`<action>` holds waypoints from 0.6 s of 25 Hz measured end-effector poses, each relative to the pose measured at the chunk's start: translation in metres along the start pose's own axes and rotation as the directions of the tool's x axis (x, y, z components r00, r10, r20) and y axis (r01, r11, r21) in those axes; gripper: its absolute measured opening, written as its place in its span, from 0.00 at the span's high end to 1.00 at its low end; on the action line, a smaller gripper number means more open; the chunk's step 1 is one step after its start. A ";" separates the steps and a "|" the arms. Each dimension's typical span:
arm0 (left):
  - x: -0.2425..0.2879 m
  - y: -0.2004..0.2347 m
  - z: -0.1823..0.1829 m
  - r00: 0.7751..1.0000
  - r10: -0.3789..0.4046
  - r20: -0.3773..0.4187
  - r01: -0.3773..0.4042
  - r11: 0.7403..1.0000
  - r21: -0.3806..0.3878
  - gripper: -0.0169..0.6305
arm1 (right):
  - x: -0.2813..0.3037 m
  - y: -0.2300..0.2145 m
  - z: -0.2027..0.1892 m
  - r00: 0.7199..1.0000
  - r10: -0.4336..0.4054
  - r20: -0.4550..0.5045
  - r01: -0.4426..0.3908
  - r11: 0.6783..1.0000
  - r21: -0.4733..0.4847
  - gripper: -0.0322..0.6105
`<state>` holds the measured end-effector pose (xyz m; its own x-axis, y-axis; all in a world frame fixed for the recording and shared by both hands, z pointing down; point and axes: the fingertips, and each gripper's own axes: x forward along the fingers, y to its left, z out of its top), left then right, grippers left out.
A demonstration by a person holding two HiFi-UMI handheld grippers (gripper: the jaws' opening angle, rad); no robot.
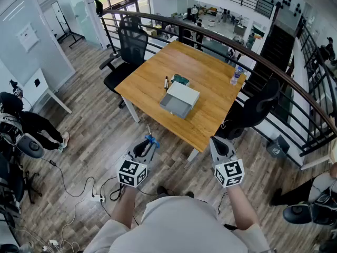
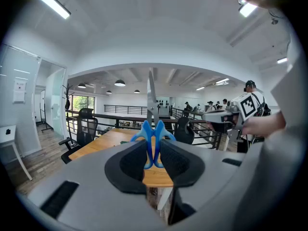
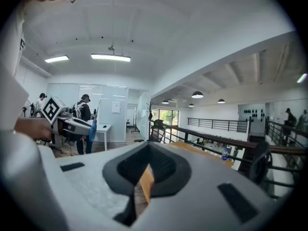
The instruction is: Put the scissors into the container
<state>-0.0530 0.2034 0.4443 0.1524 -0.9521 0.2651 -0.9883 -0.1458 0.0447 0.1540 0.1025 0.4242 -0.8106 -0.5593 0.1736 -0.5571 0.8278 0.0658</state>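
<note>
Blue-handled scissors (image 1: 151,139) stand with their blades up between the jaws of my left gripper (image 1: 149,142), which is shut on the handles. In the left gripper view the handles (image 2: 153,136) sit pinched between the black pads (image 2: 132,160), and the blades rise above them. My right gripper (image 1: 220,143) hangs level beside it, shut, with nothing between its pads (image 3: 163,170). Both grippers are over the floor, short of the wooden table's (image 1: 152,73) near corner. The container (image 1: 180,100), a white and grey box, rests near the middle of that table.
A water bottle (image 1: 235,76) stands at the table's right edge. A small green thing (image 1: 180,79) and a dark pen (image 1: 166,83) lie behind the container. Black office chairs (image 1: 129,51) (image 1: 255,109) flank the table. A curved railing (image 1: 295,86) runs behind, and cables (image 1: 95,196) lie on the floor at left.
</note>
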 end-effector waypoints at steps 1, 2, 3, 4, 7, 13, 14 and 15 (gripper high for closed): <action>0.000 0.000 -0.001 1.000 -0.002 0.002 0.002 1.000 -0.001 0.85 | 0.000 0.001 0.000 1.000 0.000 0.000 0.000 1.000 0.000 0.95; -0.001 -0.001 -0.001 1.000 -0.003 0.003 0.003 1.000 -0.002 0.85 | -0.001 0.002 -0.001 1.000 -0.001 0.000 0.001 1.000 0.001 0.95; -0.001 -0.001 -0.002 1.000 -0.004 0.003 0.004 1.000 -0.002 0.85 | -0.001 0.002 -0.001 1.000 -0.001 0.001 0.001 1.000 0.001 0.95; -0.002 -0.001 -0.002 1.000 -0.004 0.003 0.004 1.000 -0.003 0.85 | -0.001 0.003 -0.001 1.000 -0.002 0.002 0.002 1.000 0.001 0.95; -0.002 -0.001 -0.004 1.000 -0.005 0.002 0.005 1.000 -0.003 0.85 | -0.002 0.004 -0.001 1.000 -0.005 0.005 0.005 1.000 0.002 0.95; 0.000 0.004 -0.005 1.000 -0.008 0.001 0.008 1.000 -0.001 0.85 | 0.004 0.003 -0.002 1.000 -0.009 0.006 0.009 1.000 0.003 0.95; 0.001 0.005 -0.004 1.000 -0.010 0.003 0.010 1.000 -0.001 0.85 | 0.006 0.003 -0.002 1.000 -0.010 0.005 0.010 1.000 0.005 0.95; 0.001 0.007 -0.004 1.000 -0.011 0.004 0.011 1.000 -0.001 0.85 | 0.008 0.004 -0.002 1.000 -0.011 0.003 0.011 1.000 0.007 0.95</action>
<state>-0.0593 0.2022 0.4485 0.1634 -0.9515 0.2606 -0.9865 -0.1562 0.0484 0.1463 0.1015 0.4282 -0.8049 -0.5686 0.1696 -0.5673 0.8212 0.0611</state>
